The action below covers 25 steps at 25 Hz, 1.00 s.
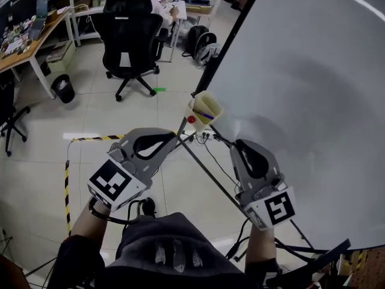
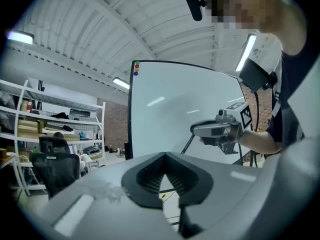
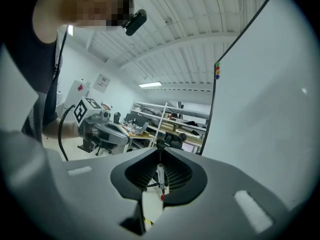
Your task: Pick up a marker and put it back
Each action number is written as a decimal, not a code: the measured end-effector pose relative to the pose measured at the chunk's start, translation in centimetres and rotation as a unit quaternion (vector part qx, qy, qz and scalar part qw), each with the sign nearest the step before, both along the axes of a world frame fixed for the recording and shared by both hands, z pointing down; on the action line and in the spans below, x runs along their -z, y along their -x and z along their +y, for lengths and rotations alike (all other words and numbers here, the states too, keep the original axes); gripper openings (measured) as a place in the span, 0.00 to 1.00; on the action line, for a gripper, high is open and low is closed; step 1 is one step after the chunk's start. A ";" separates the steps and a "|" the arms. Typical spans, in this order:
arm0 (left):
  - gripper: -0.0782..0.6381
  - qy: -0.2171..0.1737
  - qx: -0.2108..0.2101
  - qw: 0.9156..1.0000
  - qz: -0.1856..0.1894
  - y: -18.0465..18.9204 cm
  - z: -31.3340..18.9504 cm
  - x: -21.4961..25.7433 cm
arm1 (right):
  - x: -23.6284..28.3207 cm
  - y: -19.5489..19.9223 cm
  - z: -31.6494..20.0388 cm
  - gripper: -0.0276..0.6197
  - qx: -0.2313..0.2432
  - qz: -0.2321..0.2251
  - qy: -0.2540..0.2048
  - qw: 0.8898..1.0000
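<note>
We hold the right gripper (image 3: 160,150) level, its jaws drawn narrow on the marker (image 3: 159,178). It is a slim white marker that stands upright between the ribbed pads (image 3: 176,174) with its red end down. Gripping it across the barrel keeps it from swinging and leaves that end free to be lowered into something. The left gripper (image 2: 165,156) is alongside, also level, with its jaws closed together and nothing between them. We judge it is simply the idle hand, kept out of the other's path. Both grippers point toward the whiteboard (image 1: 301,101), which fills the right of the head view. Each shows in the other's view, so they are near but apart. At the board's edge sits a pale cup (image 1: 206,109) with what look like pen barrels inside, a little ahead of both sets of tips. Fixed there, it keeps markers within reach of anyone writing, and we take it for the place where the marker belongs. In the head view we cannot make out the marker at the right tips, so we cannot say how near it is to the cup. Since it is in the grip and not in the cup, the pick-up seems done and the return not yet.
</note>
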<state>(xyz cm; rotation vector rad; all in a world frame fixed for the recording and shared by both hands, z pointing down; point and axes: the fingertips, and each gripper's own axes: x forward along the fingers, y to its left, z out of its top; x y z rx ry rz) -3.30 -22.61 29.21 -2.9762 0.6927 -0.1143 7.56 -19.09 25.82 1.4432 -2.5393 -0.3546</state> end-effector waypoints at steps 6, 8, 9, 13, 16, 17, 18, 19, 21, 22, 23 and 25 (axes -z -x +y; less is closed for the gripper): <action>0.12 0.005 -0.029 1.000 0.000 0.3 -5.7 -0.2 | -0.5 1.0 -4.8 0.10 -0.027 -0.008 0.003 1.000; 0.12 0.014 -0.034 0.999 0.001 0.0 -7.0 -0.6 | -0.6 0.9 -6.1 0.10 -0.035 -0.013 0.008 0.999; 0.12 0.017 -0.036 0.999 0.001 -0.3 -7.5 -0.7 | -0.5 0.7 -6.7 0.10 -0.038 -0.016 0.008 0.999; 0.12 0.018 -0.037 0.999 -0.001 -1.4 -9.8 -0.9 | -0.8 0.0 -9.5 0.10 -0.036 -0.013 0.008 0.999; 0.12 0.020 -0.030 0.999 -0.003 -1.9 -11.4 -1.1 | -0.9 -0.2 -11.7 0.10 -0.028 -0.012 0.009 0.999; 0.12 0.022 -0.028 0.999 -0.003 -2.1 -11.9 -1.1 | -0.8 -0.2 -12.4 0.10 -0.024 -0.014 0.010 1.000; 0.12 0.025 -0.025 0.999 -0.003 -2.3 -12.3 -1.1 | -0.7 -0.3 -13.0 0.10 -0.021 -0.015 0.012 1.000; 0.12 0.028 -0.023 0.999 -0.003 -2.5 -12.8 -1.1 | -0.8 -0.6 -13.7 0.10 -0.019 -0.013 0.014 1.000; 0.12 0.034 -0.018 0.999 -0.003 -2.9 -13.7 -1.5 | -1.5 -1.2 -15.0 0.10 -0.021 -0.007 0.019 1.000; 0.12 0.037 -0.016 0.999 -0.004 -3.2 -14.1 -1.9 | -2.0 -1.6 -15.6 0.10 -0.023 -0.004 0.022 0.999; 0.12 0.041 -0.015 0.999 -0.005 -3.4 -14.5 -2.4 | -2.6 -1.9 -16.2 0.10 -0.025 -0.002 0.027 0.999; 0.12 0.049 -0.014 0.999 -0.008 -3.8 -15.0 -3.4 | -3.9 -2.6 -17.3 0.10 -0.029 -0.001 0.038 0.999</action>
